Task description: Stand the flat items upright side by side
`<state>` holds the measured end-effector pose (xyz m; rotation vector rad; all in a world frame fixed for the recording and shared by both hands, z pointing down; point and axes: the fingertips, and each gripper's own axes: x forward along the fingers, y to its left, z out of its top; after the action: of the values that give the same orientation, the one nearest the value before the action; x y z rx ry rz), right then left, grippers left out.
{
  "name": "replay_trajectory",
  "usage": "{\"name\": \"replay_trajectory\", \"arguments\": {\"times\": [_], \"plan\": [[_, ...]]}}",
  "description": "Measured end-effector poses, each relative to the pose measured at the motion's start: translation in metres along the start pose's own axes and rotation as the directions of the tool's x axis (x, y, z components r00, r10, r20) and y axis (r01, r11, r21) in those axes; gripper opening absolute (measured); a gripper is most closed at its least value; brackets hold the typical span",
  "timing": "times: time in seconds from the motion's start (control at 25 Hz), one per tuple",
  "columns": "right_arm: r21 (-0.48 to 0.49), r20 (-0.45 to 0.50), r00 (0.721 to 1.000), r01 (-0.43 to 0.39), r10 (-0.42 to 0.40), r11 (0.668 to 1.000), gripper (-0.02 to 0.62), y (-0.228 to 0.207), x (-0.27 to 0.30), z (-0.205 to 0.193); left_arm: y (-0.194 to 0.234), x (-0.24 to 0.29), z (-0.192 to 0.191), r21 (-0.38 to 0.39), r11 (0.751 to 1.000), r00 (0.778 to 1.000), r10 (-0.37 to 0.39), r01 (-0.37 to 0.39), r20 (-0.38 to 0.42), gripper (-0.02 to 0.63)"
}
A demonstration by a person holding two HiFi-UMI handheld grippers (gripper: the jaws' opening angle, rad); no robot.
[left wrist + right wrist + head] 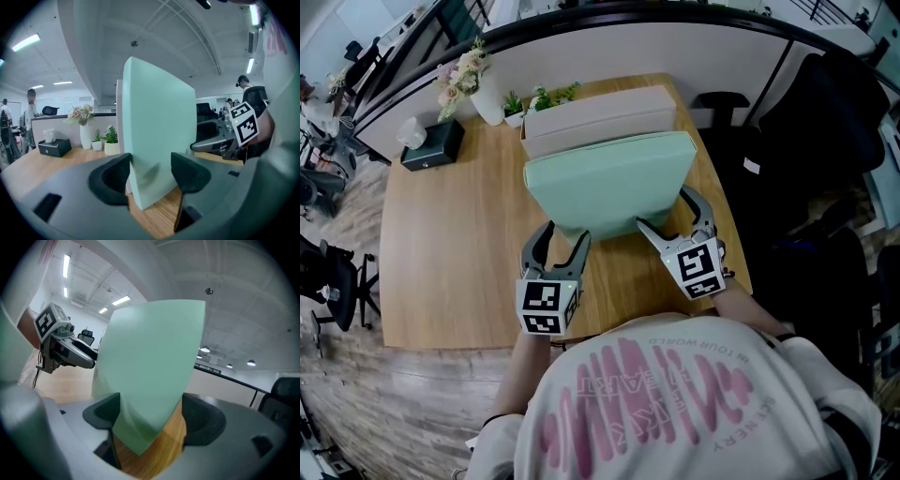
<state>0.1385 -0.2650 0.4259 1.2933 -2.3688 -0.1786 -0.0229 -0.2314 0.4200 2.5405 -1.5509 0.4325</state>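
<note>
A mint-green flat cushion [609,183] stands on its long edge on the wooden table [450,253], leaning slightly toward me. Directly behind it a pale beige flat cushion [600,117] stands upright as well, side by side with it. My left gripper [566,234] holds the green cushion's lower left corner, and both pads press on the cushion [159,122] in the left gripper view. My right gripper [666,211] clamps the lower right corner, jaws wide around the cushion [150,362]. Only a sliver of the beige cushion [118,117] shows in the left gripper view.
At the back left stand a black tissue box [431,145], a white vase of flowers [483,94] and small potted plants [514,108]. The table's right edge runs close to my right gripper. A black chair [825,122] is beyond it.
</note>
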Motion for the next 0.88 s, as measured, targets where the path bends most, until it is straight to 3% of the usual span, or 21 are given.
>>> {"name": "replay_trajectory", "arguments": {"times": [0.2, 0.88], "plan": [[-0.089, -0.005, 0.999, 0.051, -0.051, 0.995, 0.374, -0.005, -0.002, -0.004, 0.0, 0.004, 0.002, 0.003, 1.0, 1.0, 0.006, -0.006, -0.002, 0.287], [-0.058, 0.002, 0.999, 0.042, -0.042, 0.997, 0.371, -0.009, 0.005, -0.002, -0.002, 0.006, 0.01, 0.023, 1.0, 0.999, 0.013, -0.013, 0.03, 0.302]]}}
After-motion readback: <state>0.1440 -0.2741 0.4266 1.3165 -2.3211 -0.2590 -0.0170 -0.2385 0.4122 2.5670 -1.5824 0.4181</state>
